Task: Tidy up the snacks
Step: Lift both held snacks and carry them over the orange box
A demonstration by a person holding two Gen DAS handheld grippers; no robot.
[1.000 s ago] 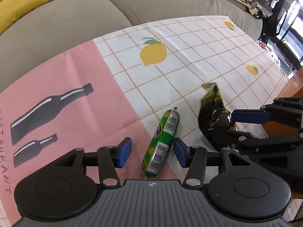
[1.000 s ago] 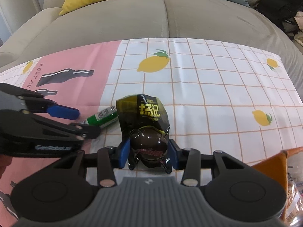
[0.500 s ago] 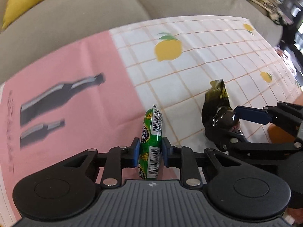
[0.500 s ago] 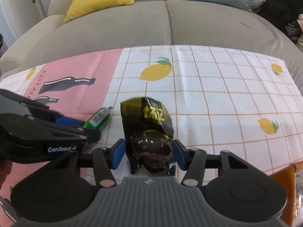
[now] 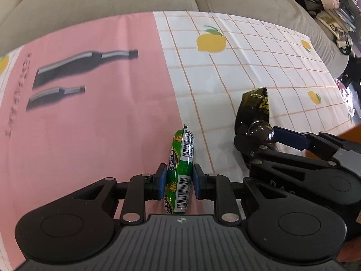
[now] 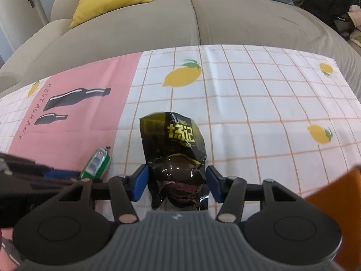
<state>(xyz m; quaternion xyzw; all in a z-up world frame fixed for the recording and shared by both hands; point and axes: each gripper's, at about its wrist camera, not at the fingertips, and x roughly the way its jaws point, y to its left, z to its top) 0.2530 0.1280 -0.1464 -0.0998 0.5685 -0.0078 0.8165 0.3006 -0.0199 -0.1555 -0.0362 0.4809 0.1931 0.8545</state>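
Pink-and-checked cloth (image 6: pixel 259 103) covers the table. On it, the black snack pouch (image 6: pixel 178 155) sits between the right claw (image 6: pixel 177 183)'s spread pads, untouched. The left claw (image 5: pixel 178 181) pinches the green sausage stick (image 5: pixel 181 169), lengthwise along its fingers.

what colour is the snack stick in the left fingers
Green with yellow print and a white barcode panel; the snack stick shows best in the left wrist view.

Both wrist cameras look steeply down, close over the lemon-print tablecloth (image 5: pixel 248 67), facing the sofa (image 6: pixel 180 22); both show its pink panel.
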